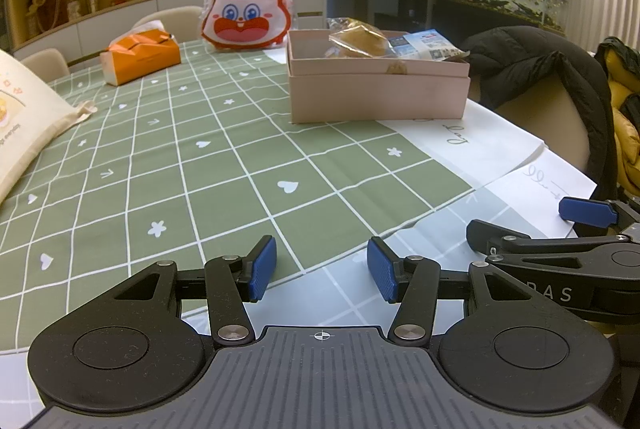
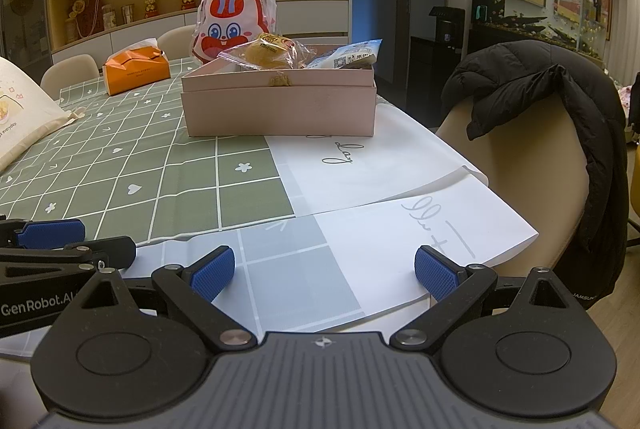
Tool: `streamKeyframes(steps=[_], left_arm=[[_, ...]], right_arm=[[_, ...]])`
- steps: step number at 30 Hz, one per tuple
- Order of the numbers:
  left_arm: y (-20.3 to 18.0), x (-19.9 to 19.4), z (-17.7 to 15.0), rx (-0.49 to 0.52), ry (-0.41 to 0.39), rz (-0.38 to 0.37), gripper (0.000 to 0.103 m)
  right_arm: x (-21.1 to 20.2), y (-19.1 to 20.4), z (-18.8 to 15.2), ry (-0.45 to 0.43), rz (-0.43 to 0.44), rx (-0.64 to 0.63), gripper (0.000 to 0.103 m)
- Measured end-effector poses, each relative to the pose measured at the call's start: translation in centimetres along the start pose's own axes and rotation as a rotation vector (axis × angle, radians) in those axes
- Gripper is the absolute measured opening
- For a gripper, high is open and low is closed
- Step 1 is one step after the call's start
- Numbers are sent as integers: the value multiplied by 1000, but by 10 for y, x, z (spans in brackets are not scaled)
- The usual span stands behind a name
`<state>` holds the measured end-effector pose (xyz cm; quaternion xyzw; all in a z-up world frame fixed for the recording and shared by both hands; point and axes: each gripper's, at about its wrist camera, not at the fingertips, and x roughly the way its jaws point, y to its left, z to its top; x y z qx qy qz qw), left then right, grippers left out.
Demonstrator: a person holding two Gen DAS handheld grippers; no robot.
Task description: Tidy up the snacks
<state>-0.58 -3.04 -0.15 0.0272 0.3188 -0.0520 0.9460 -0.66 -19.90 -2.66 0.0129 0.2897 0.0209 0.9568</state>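
A pink box (image 1: 378, 97) (image 2: 280, 109) stands on the green checked tablecloth, far ahead of both grippers. In it lie a wrapped bun (image 1: 358, 43) (image 2: 266, 55) and a blue-white snack packet (image 1: 426, 45) (image 2: 352, 57). My left gripper (image 1: 322, 267) is open and empty, low over the table's near edge. My right gripper (image 2: 324, 271) is open and empty, over white paper sheets. Each gripper shows in the other's view: the right one (image 1: 560, 229) at the right side, the left one (image 2: 60, 241) at the left side.
An orange tissue pack (image 1: 140, 55) (image 2: 136, 69) and a rabbit-face bag (image 1: 248, 13) (image 2: 232, 21) stand at the far end. A cream tote bag (image 1: 24, 117) (image 2: 20, 117) lies at the left. A chair with a black jacket (image 1: 552, 77) (image 2: 560, 117) stands at the right.
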Motion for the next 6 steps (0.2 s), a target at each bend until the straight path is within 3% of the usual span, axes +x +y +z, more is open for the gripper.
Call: streamKeyframes(steps=[6], left_arm=[[-2, -1, -1, 3, -1, 5, 57]], right_arm=[[0, 0, 0, 1, 0, 0, 97]])
